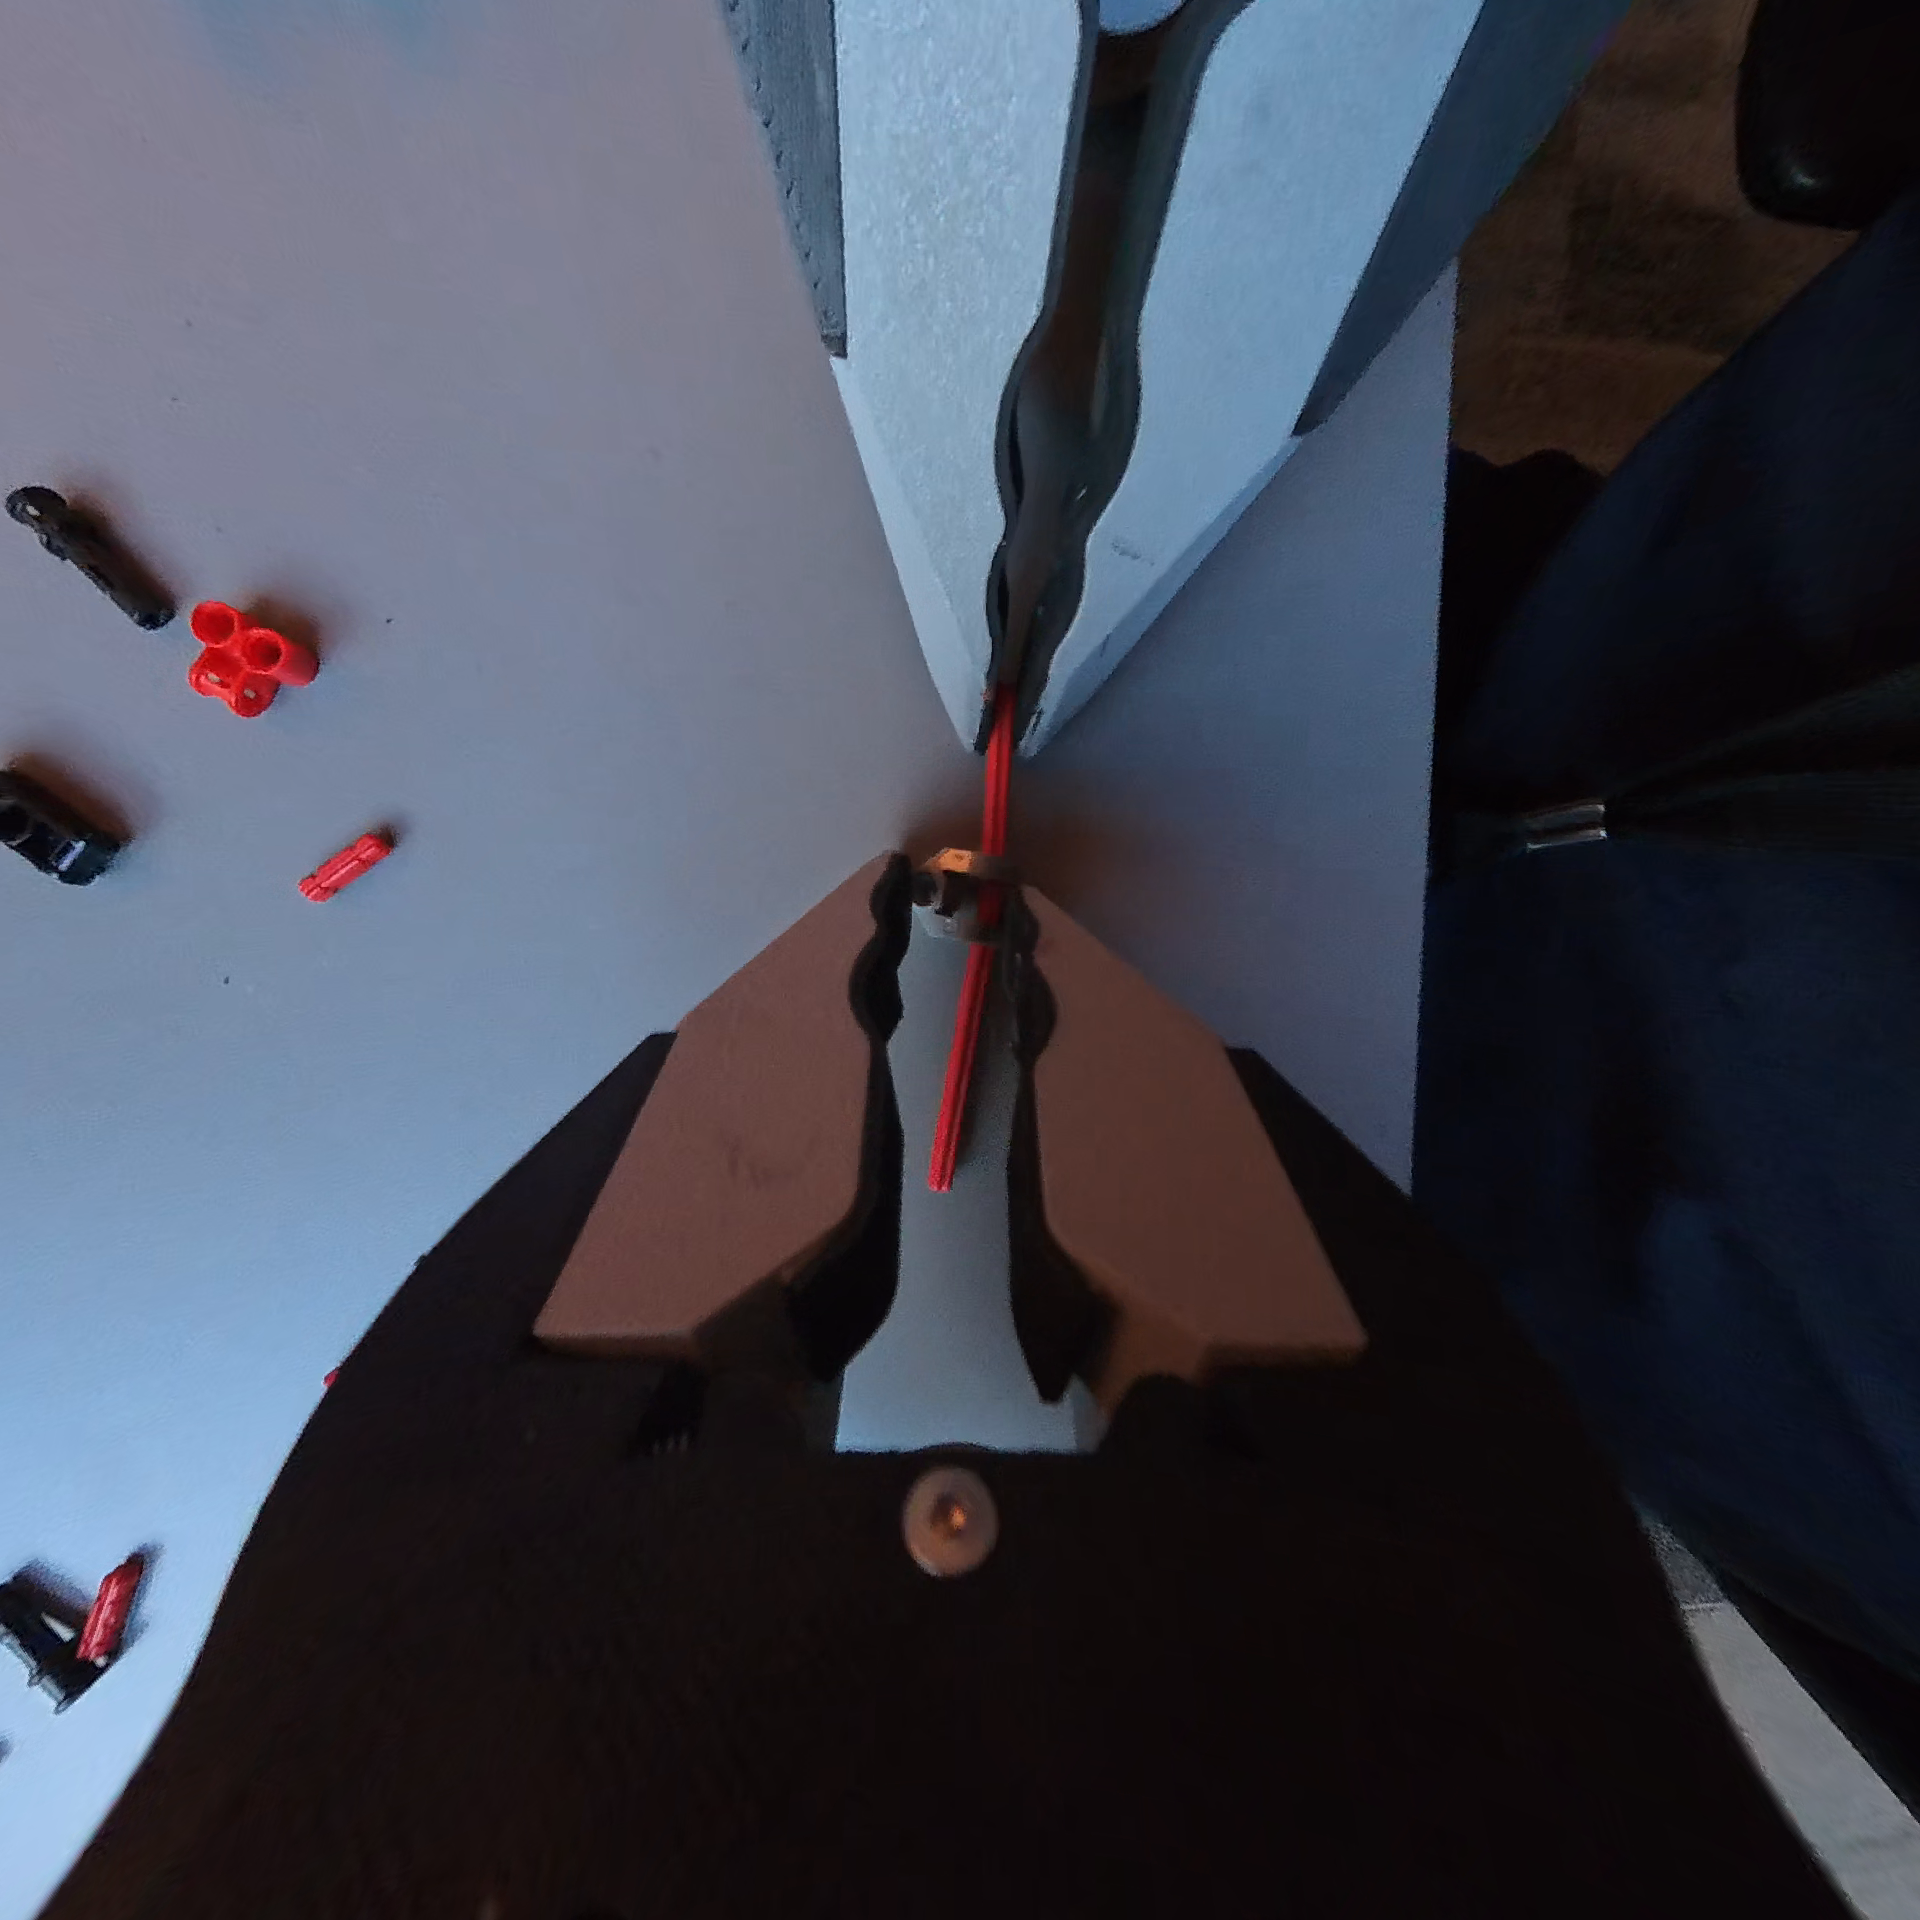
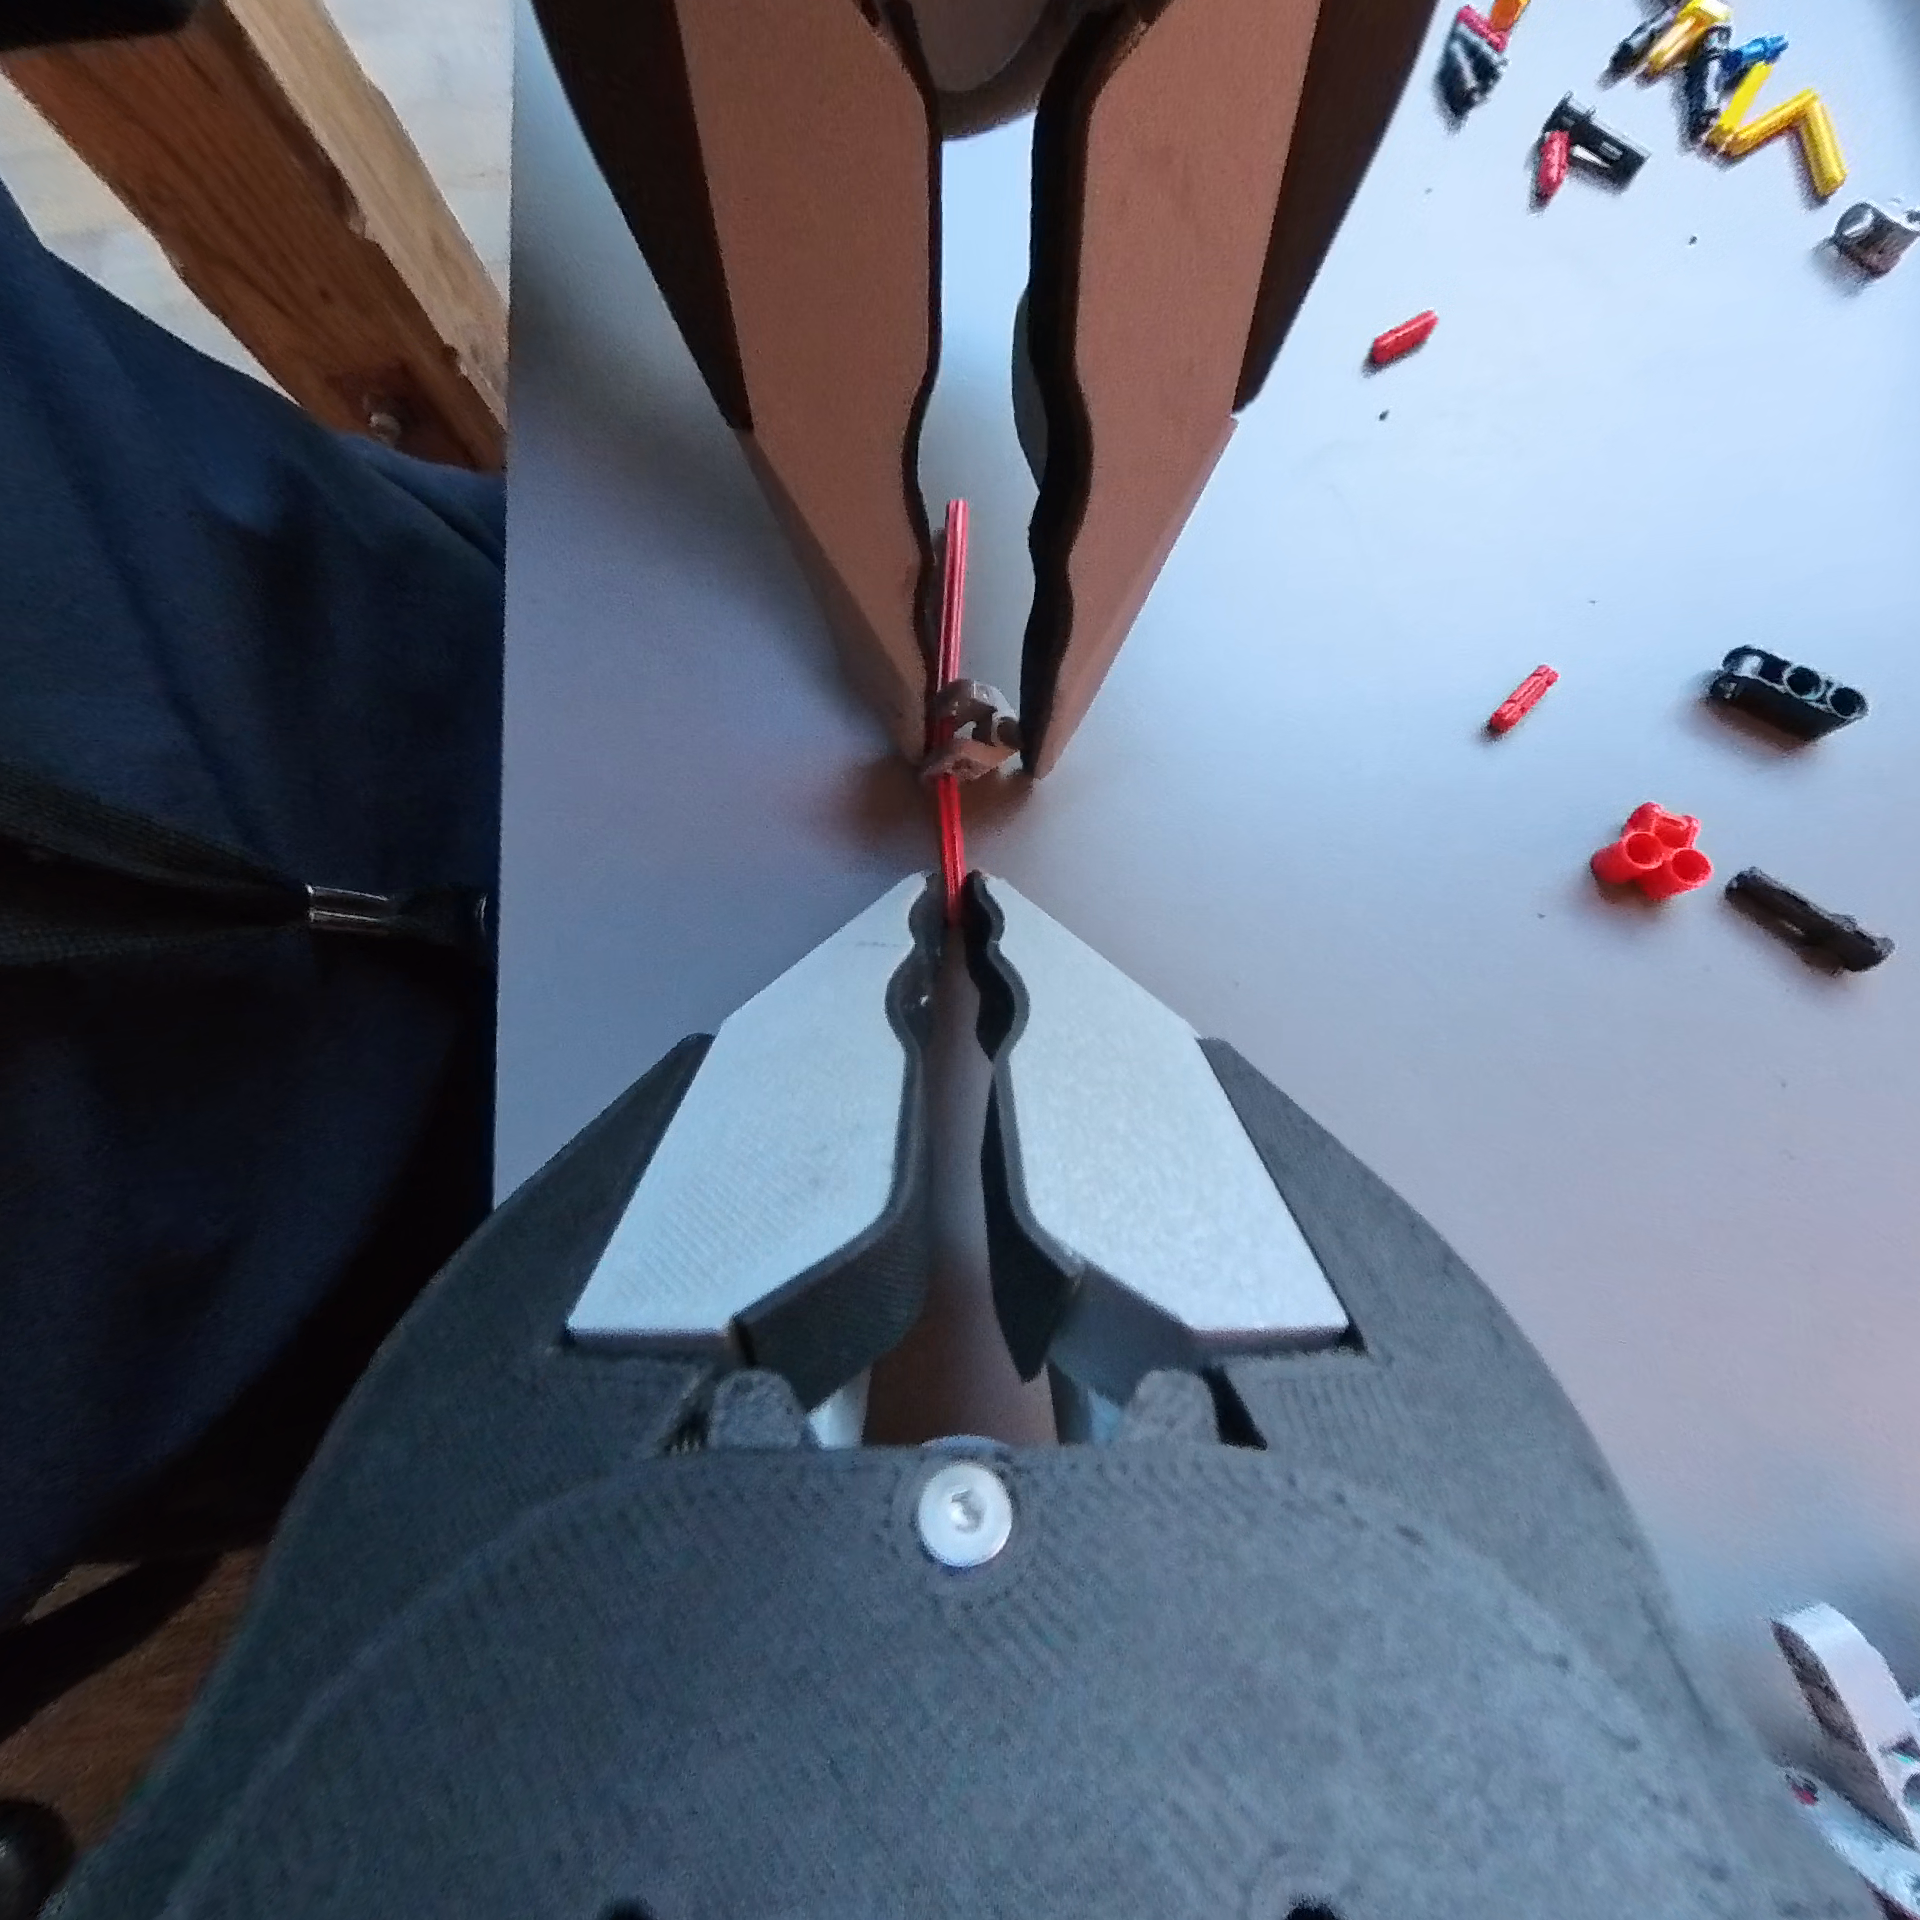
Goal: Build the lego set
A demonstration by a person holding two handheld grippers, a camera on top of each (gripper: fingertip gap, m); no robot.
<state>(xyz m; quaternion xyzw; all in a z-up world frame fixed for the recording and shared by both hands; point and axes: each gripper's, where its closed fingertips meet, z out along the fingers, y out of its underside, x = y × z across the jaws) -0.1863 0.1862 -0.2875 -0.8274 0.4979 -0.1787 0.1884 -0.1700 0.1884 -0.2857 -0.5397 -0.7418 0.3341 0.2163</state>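
left wrist view: the left gripper point(image 1: 961, 883), with brown fingers, has its tips closed on a small grey connector point(image 1: 954, 891) threaded on a red axle point(image 1: 977, 966); one pad presses the connector's stub, the other lies against the axle side. the connector is small, shadowed and hard to make out. the axle runs back between the fingers and forward into the tips of the right gripper point(image 1: 1006, 717), whose grey fingers come down from the top, their bases cut off. on the table point(image 1: 520, 416) to the left lie a red block point(image 1: 249, 657), a red pin point(image 1: 346, 864) and black pieces, some cut off by the edge

right wrist view: the right gripper point(image 2: 954, 896) is clamped tight on the axle point(image 2: 951, 831) end, which vanishes between the pads. beyond, the left gripper point(image 2: 975, 732) pinches the connector point(image 2: 971, 727). loose parts point(image 2: 1714, 94) lie at the right, blurred at the top corner. dark clothing point(image 2: 208, 727) fills the left
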